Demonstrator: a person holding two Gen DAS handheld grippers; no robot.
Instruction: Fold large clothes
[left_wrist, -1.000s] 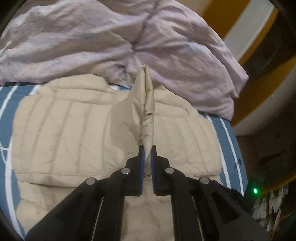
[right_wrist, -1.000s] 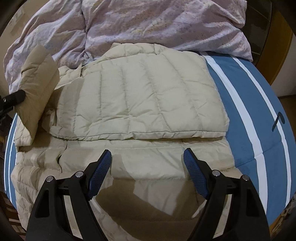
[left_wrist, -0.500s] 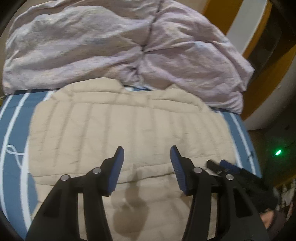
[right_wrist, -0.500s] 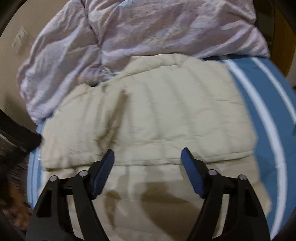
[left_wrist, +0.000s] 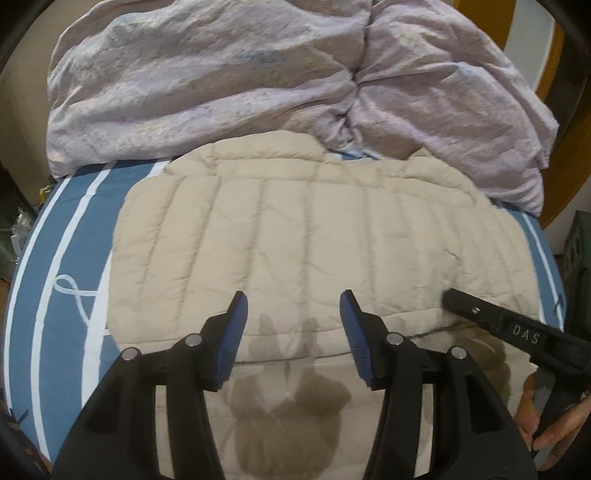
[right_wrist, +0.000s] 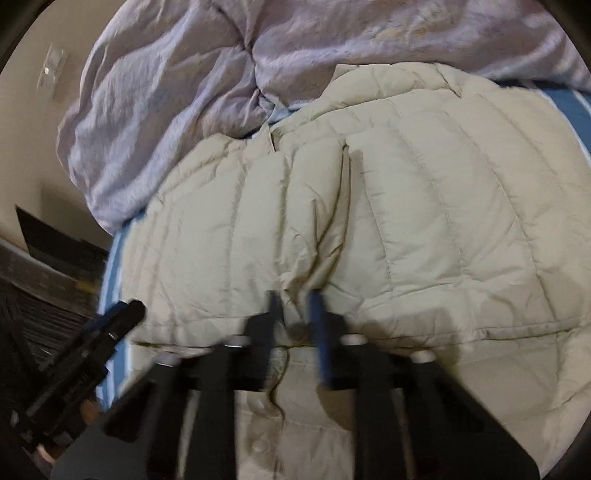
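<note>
Beige quilted puffer jacket (left_wrist: 314, 251) lies part-folded on the blue white-striped bed (left_wrist: 70, 236); left tongs (left_wrist: 291, 325) hover spread and empty, right tongs (right_wrist: 295, 314) look nearly pressed together at its folded hem, too blurred to tell. Slippery, springy padding could pop that fold open

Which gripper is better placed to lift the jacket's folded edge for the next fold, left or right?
Right. The right gripper has its jaws nearly closed at the jacket fold edge, though blurred. The left gripper hangs open above it.
</note>
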